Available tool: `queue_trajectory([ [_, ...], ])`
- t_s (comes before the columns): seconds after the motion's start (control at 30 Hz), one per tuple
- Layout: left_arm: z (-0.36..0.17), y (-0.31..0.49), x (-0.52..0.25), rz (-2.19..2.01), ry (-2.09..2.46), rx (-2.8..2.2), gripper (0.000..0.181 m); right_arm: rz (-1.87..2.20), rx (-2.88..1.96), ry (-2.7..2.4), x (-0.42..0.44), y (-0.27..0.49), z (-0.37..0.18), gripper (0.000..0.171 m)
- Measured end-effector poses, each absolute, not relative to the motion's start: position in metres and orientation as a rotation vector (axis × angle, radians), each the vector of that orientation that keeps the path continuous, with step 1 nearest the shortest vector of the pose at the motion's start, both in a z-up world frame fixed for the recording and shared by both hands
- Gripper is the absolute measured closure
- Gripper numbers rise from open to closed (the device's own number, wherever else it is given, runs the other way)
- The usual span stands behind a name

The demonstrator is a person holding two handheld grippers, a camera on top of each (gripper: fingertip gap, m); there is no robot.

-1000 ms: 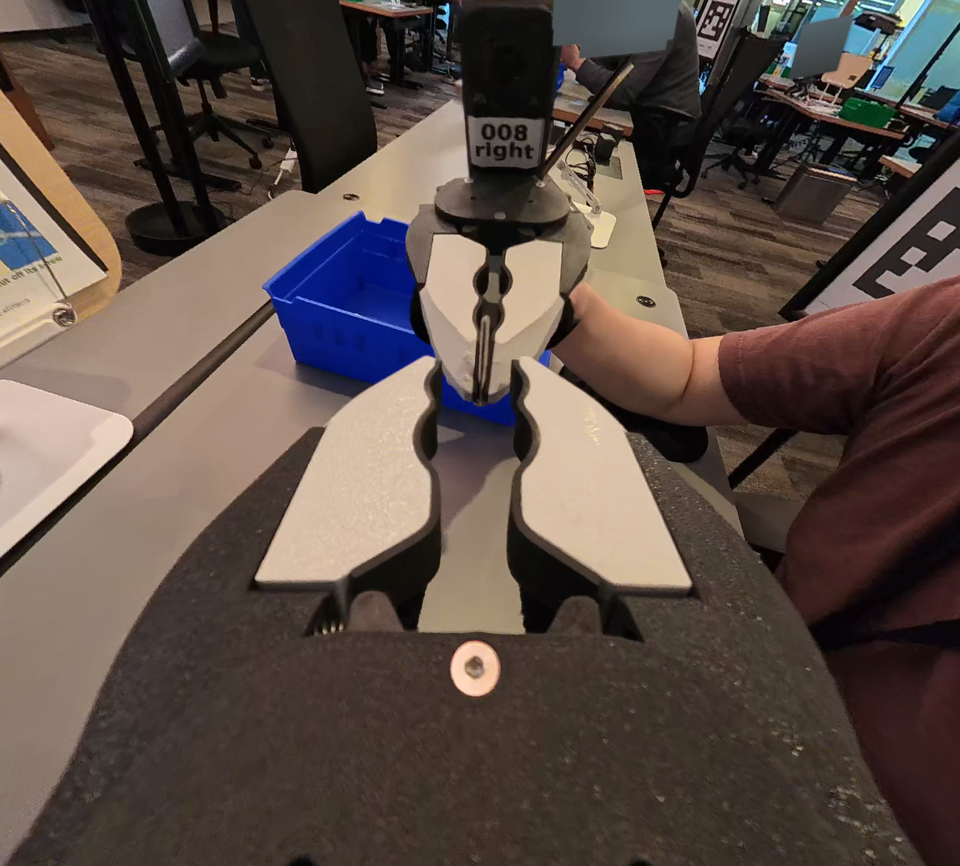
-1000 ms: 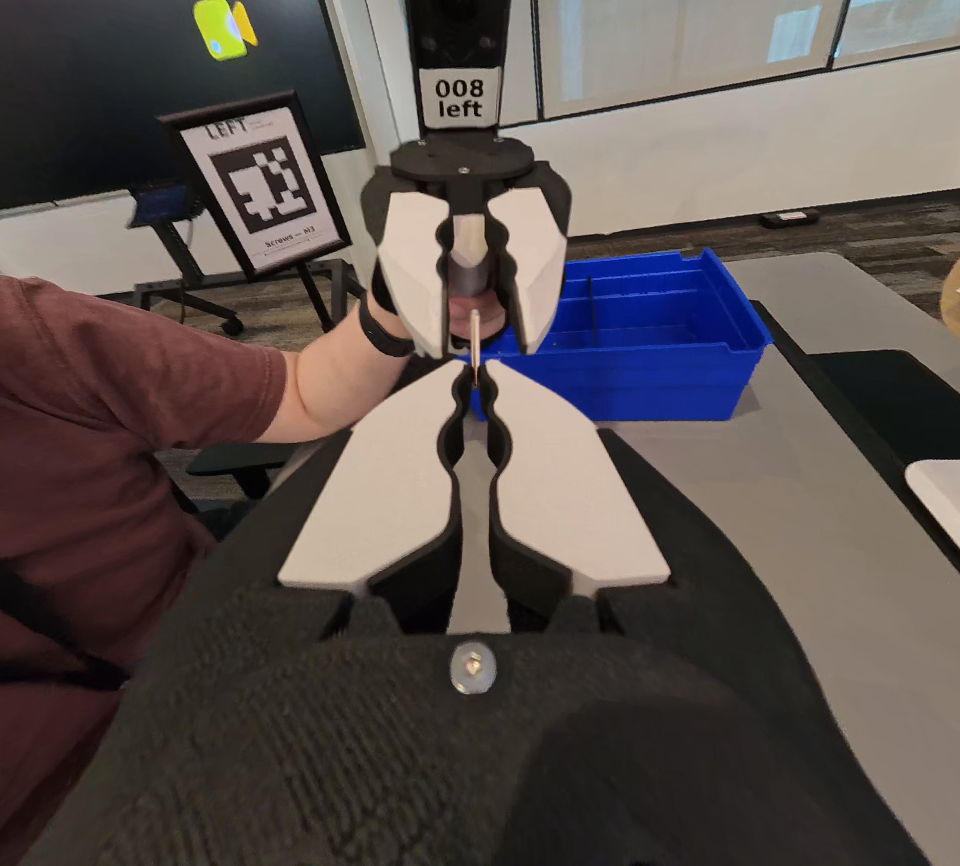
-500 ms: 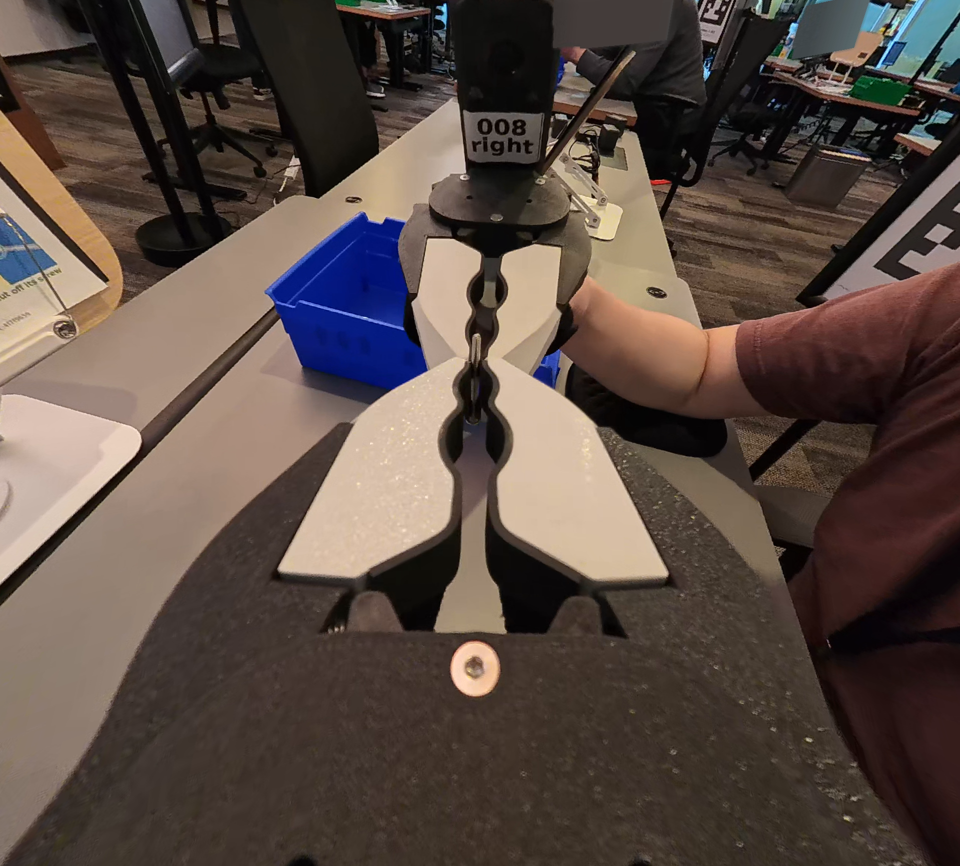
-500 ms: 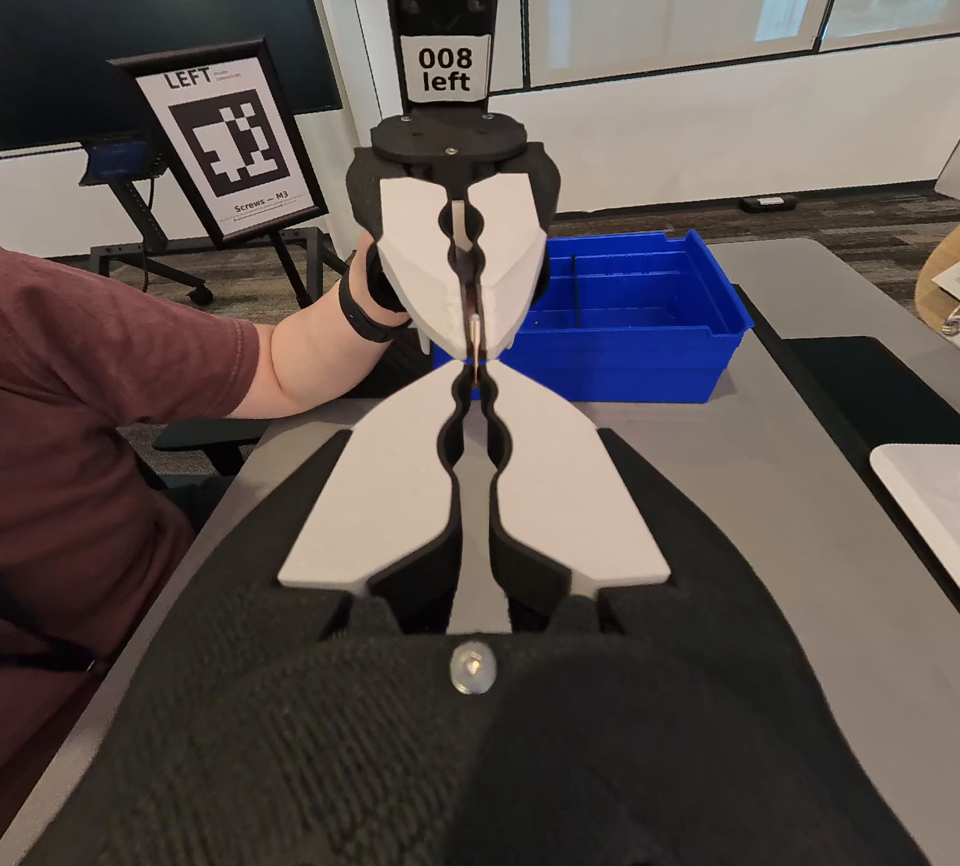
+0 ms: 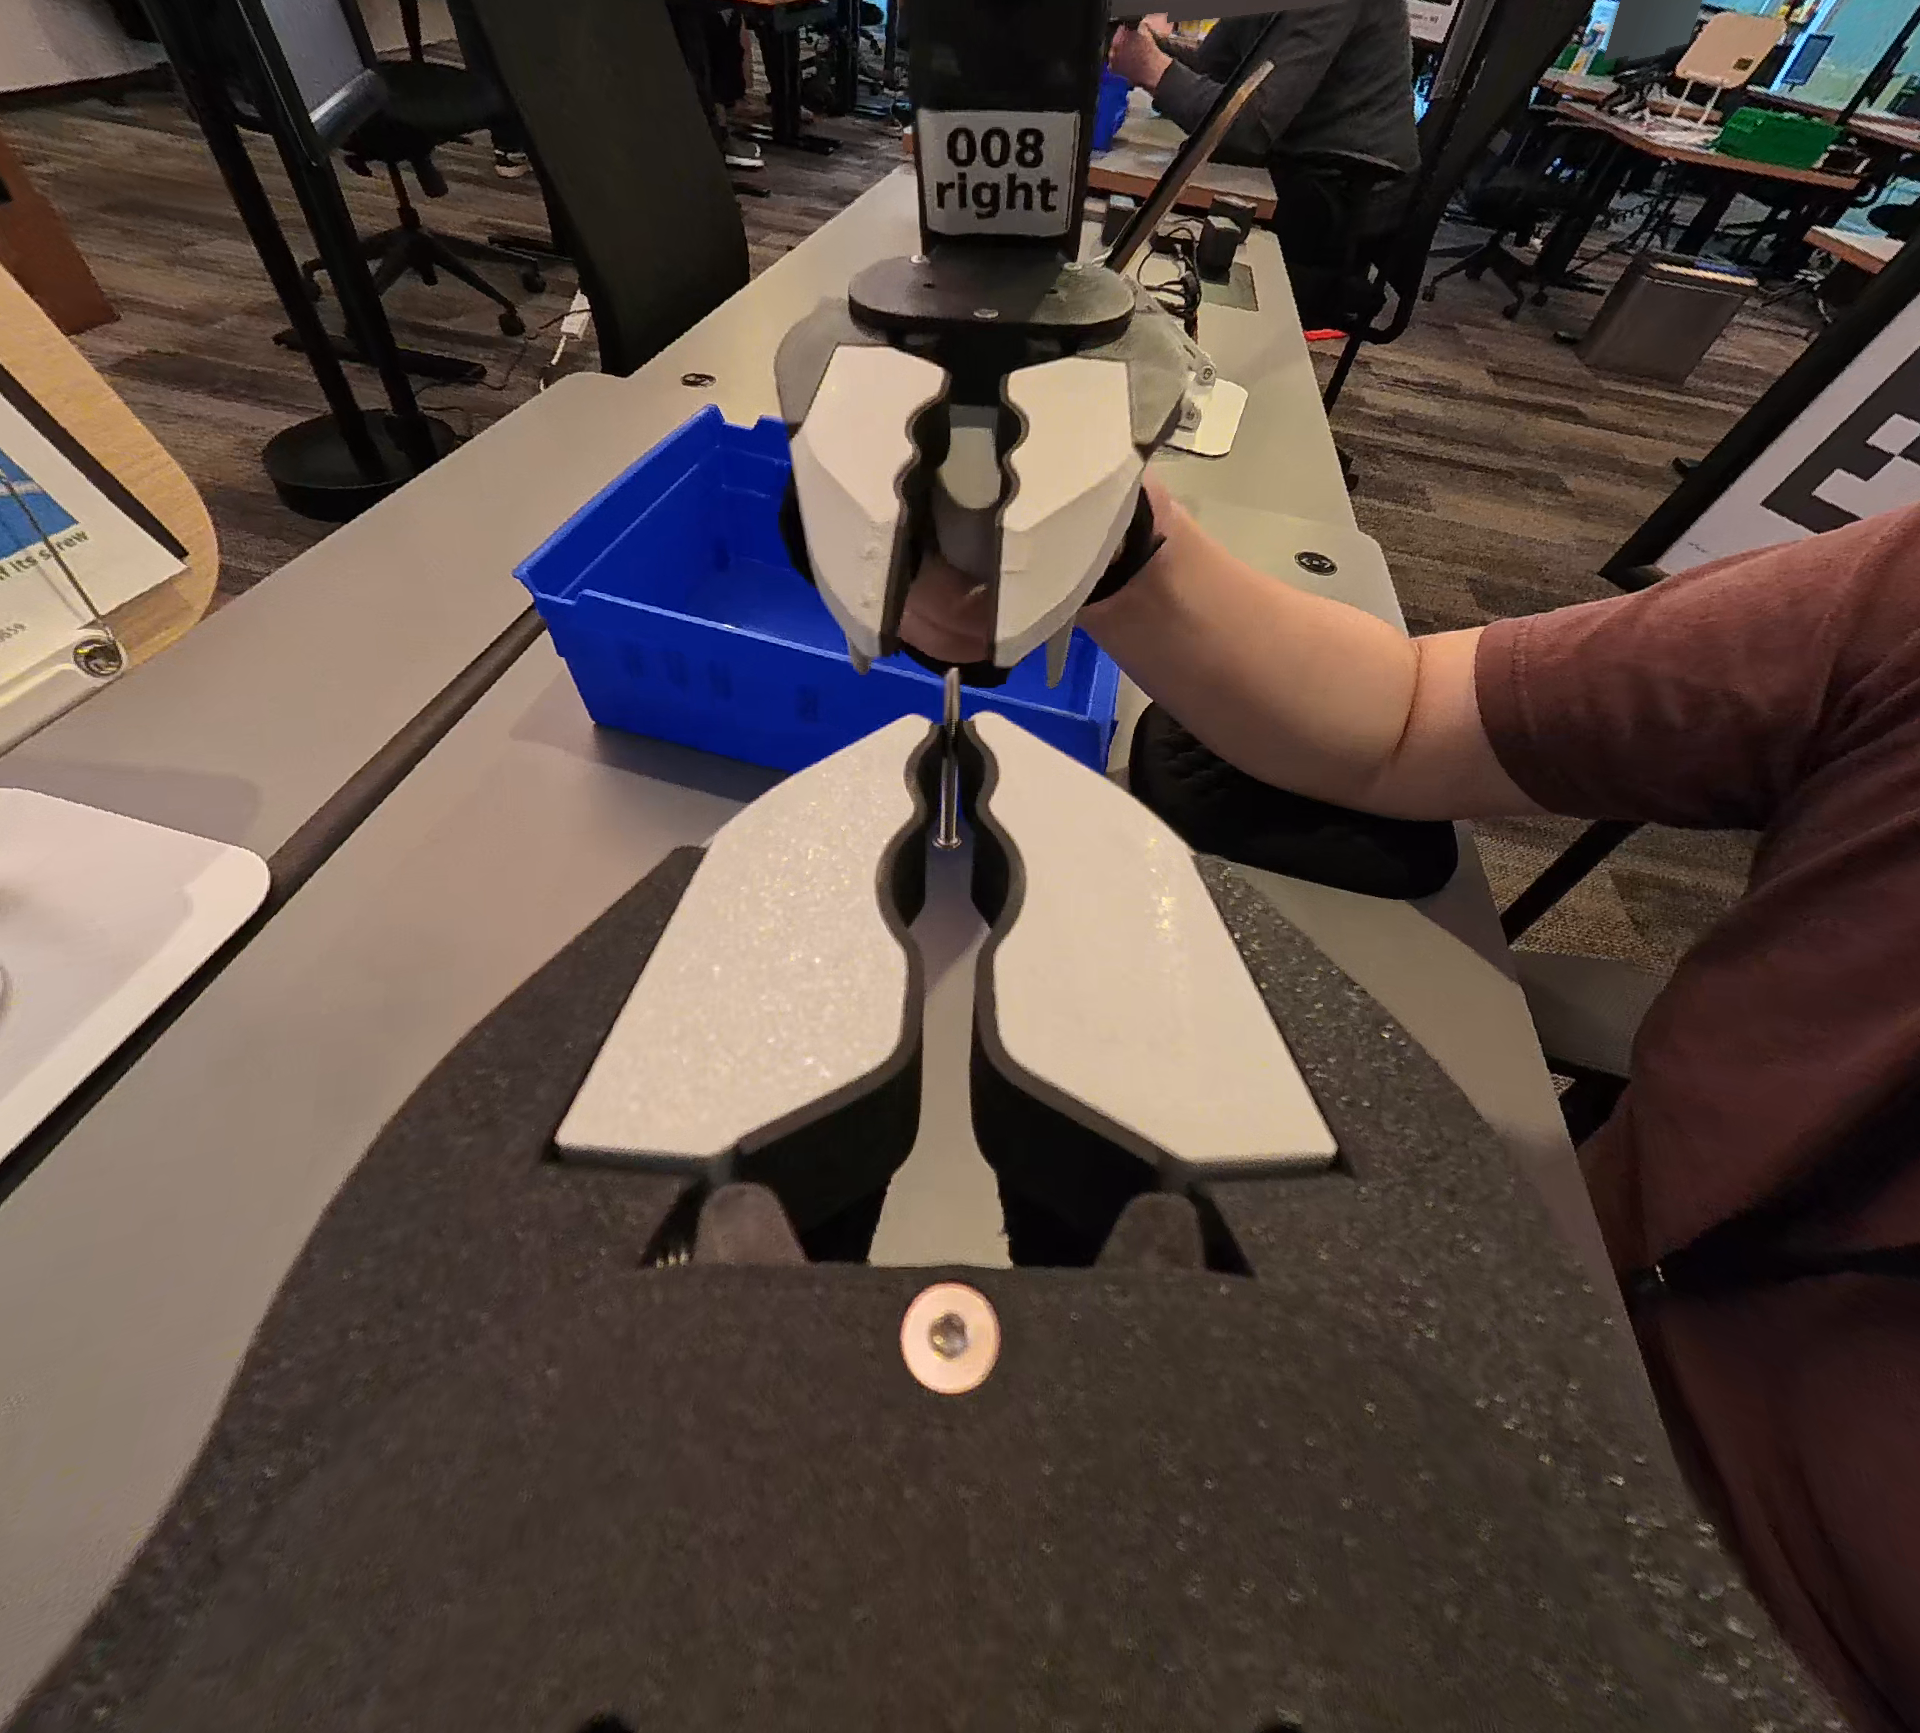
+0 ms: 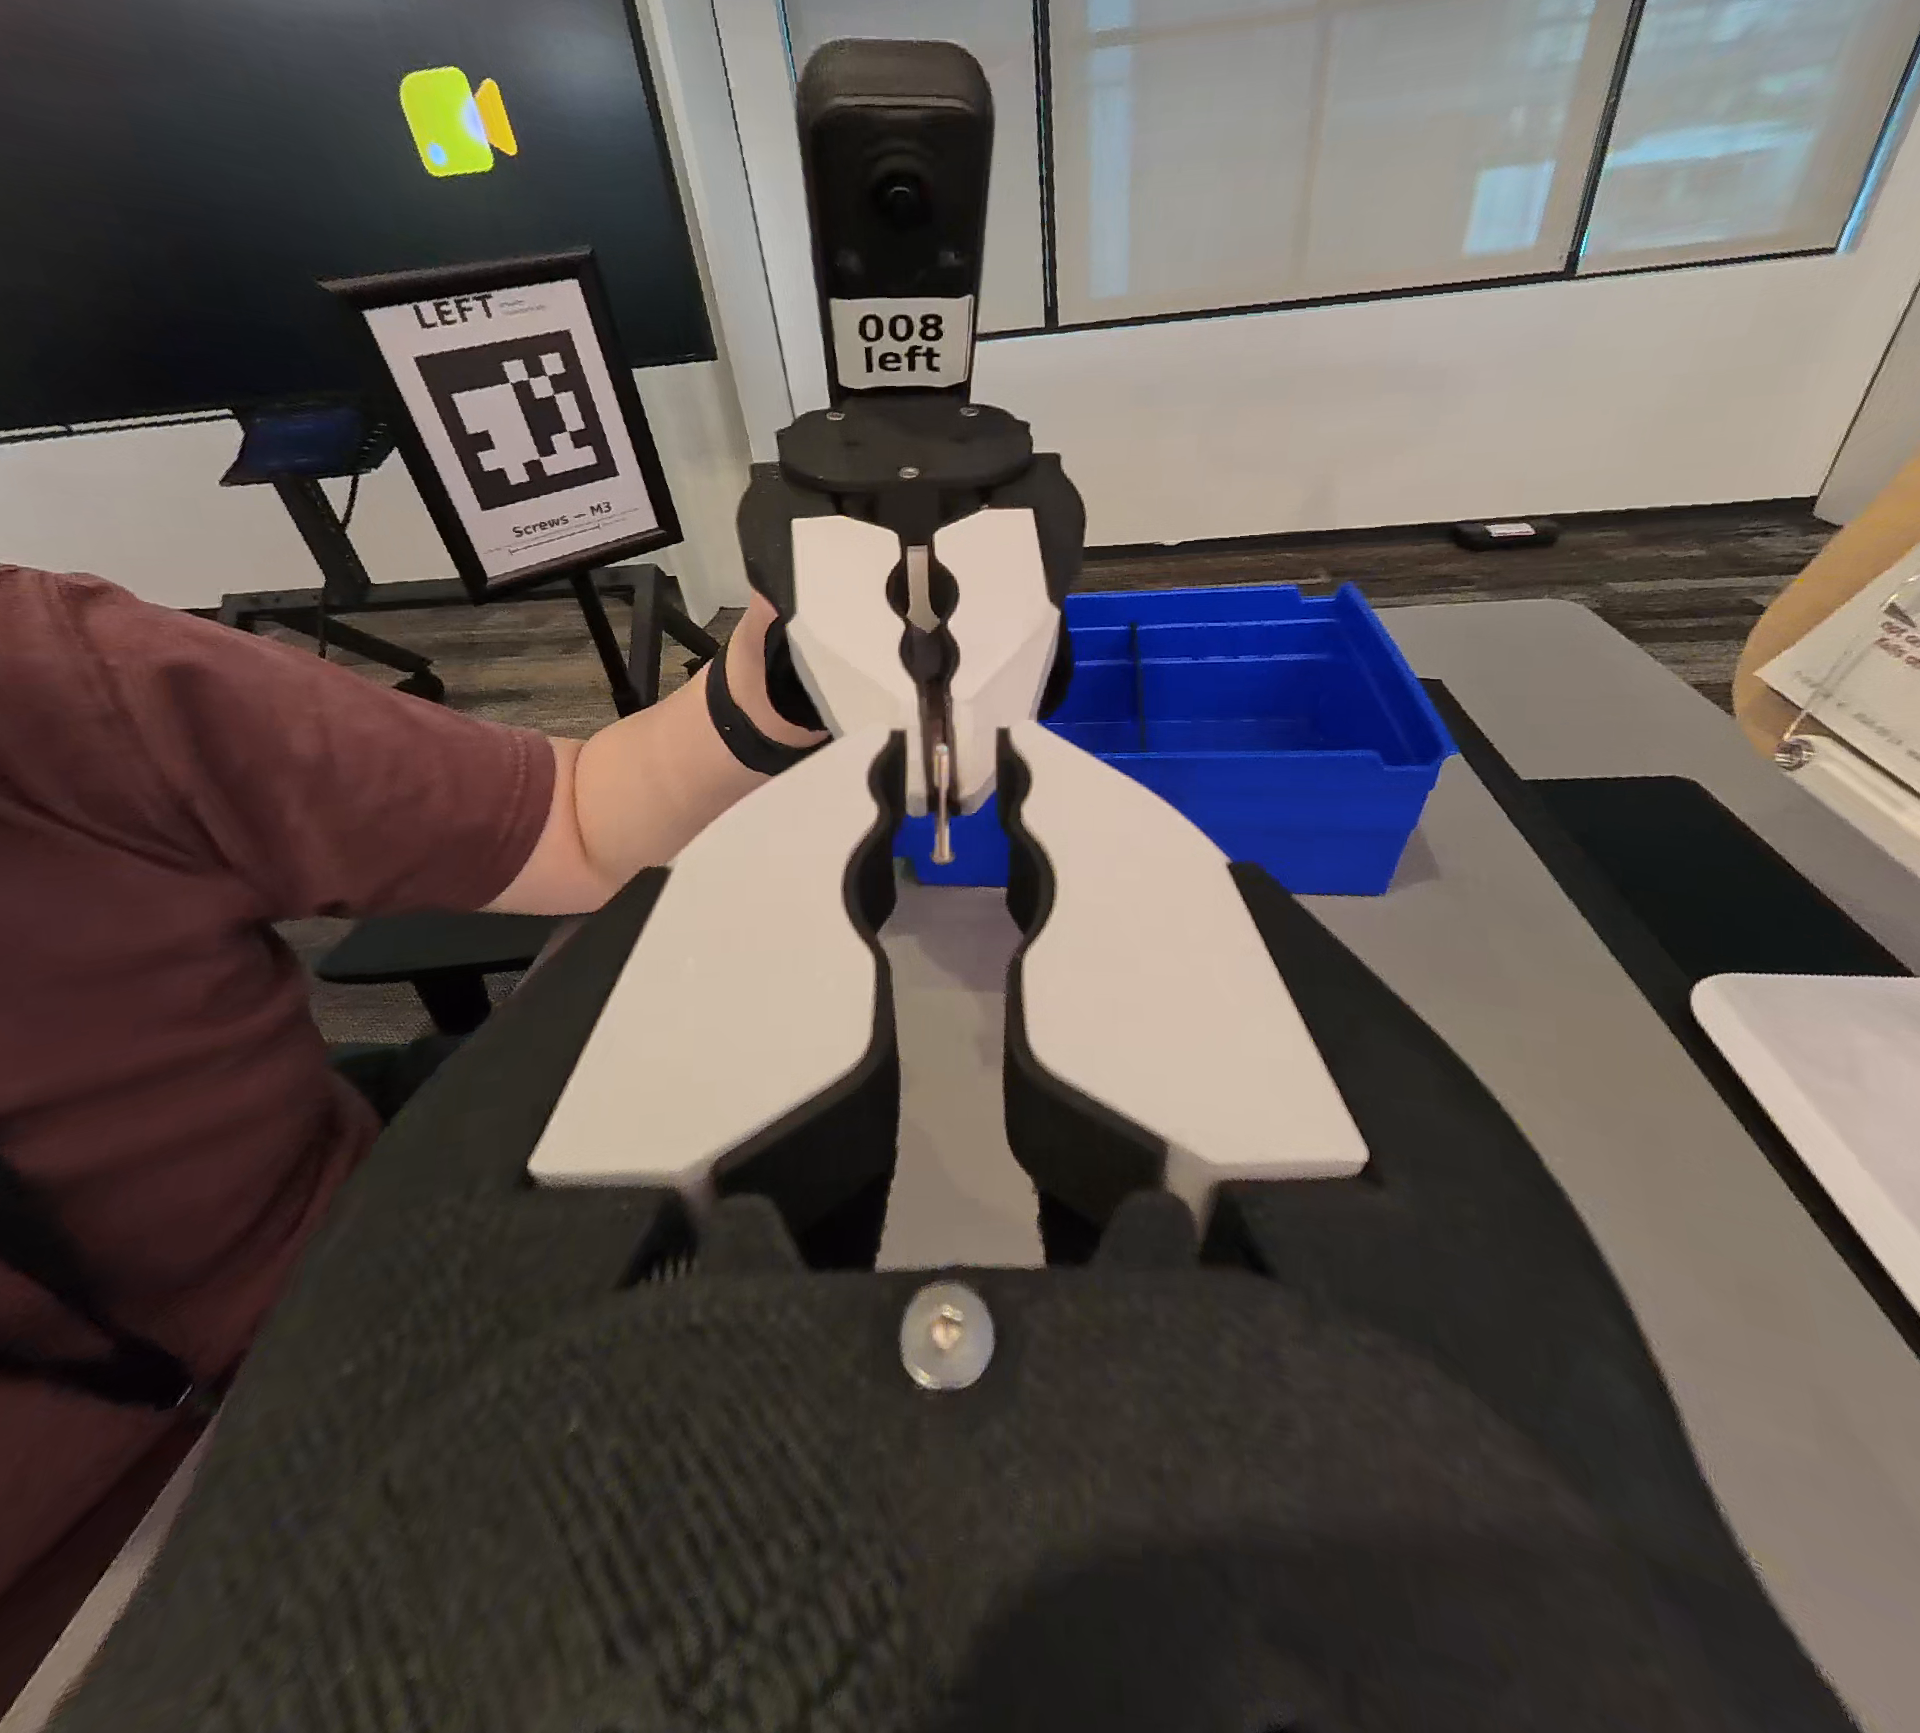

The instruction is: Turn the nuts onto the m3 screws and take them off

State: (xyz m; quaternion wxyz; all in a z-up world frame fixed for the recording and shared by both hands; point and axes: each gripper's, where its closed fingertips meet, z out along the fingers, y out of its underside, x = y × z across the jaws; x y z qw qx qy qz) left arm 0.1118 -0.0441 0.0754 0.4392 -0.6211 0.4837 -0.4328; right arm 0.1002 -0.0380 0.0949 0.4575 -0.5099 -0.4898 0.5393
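A thin metal m3 screw [image 5: 948,774] is clamped between the tips of my left gripper [image 5: 951,733], which is shut on it above the grey table [image 5: 416,904]. The screw points at my right gripper [image 5: 961,660], which faces it with its jaws apart and empty. In the right wrist view my right gripper [image 6: 943,748] is open around the tip of the left gripper [image 6: 942,808], and the screw [image 6: 940,810] sticks out between my fingers without touching them. I cannot make out a nut on the screw.
A blue bin [image 5: 665,623] stands on the table just behind the grippers; it also shows in the right wrist view [image 6: 1247,810]. A white tray [image 5: 94,935] lies at the table's edge. A person's arm [image 5: 1299,707] holds the right gripper. Chairs and desks stand beyond. The grippers are tip to tip, or close to it.
The screw passed from the right gripper to the left. The left gripper closed on it, then the right gripper opened and drew back a little.
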Motion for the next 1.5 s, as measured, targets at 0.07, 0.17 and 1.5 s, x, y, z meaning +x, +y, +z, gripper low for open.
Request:
queue_trajectory([
  [0.07, 0.076, -0.045, 0.112, -1.083, 1.199, -1.540, 0.179, 1.329, -1.273, -1.229, 0.098, -0.039, 0.090, 0.155],
  [0.17, 0.074, -0.046, 0.113, -1.091, 1.214, -1.546, 0.179, 1.342, -1.266, -1.258, 0.096, -0.042, 0.086, 0.159],
  [1.5, 0.134, -0.015, 0.057, -1.012, 1.041, -1.550, 0.180, 0.687, -1.644, -1.675, 0.108, -0.021, -0.013, 0.140],
])
